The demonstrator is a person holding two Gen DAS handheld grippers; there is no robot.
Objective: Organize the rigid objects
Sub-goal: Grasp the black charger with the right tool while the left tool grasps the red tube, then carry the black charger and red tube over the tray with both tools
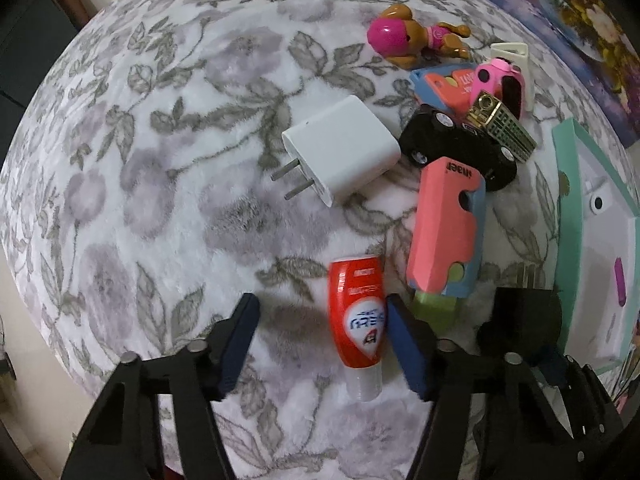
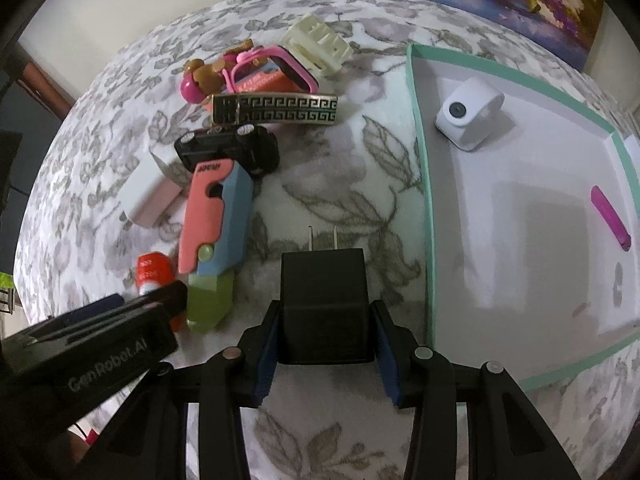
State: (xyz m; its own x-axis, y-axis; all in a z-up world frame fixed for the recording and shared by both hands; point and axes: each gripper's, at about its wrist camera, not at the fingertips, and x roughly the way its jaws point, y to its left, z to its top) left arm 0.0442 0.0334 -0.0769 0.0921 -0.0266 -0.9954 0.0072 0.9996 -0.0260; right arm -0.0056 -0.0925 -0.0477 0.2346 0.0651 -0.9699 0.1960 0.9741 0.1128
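- Left tongs point(image 1: 320, 344): parted, straddling small red plastic squeeze bottle point(image 1: 356, 316) lying on floral cloth point(image 1: 160, 200); light, stiff, slick; grip mid-body.
- Right tongs point(image 2: 326, 348): clenched on black plug adapter point(image 2: 325, 304), beside teal-rimmed tray point(image 2: 428, 200).

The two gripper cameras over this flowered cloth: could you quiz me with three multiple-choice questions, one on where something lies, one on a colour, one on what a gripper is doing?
1. Where does the small white camera lie?
A. in the green-rimmed tray
B. on the cloth
C. on the toy car

2. What colour is the plug block in the right gripper?
A. white
B. black
C. red

3. How does the left gripper stand at the red bottle?
A. bottle between its jaws, gap on one side
B. far off
C. lifting it

Answers: 1 A, it sits inside the rim. 2 B, the clamped black plug block shows dark. 3 A, the bottle lies on the cloth.
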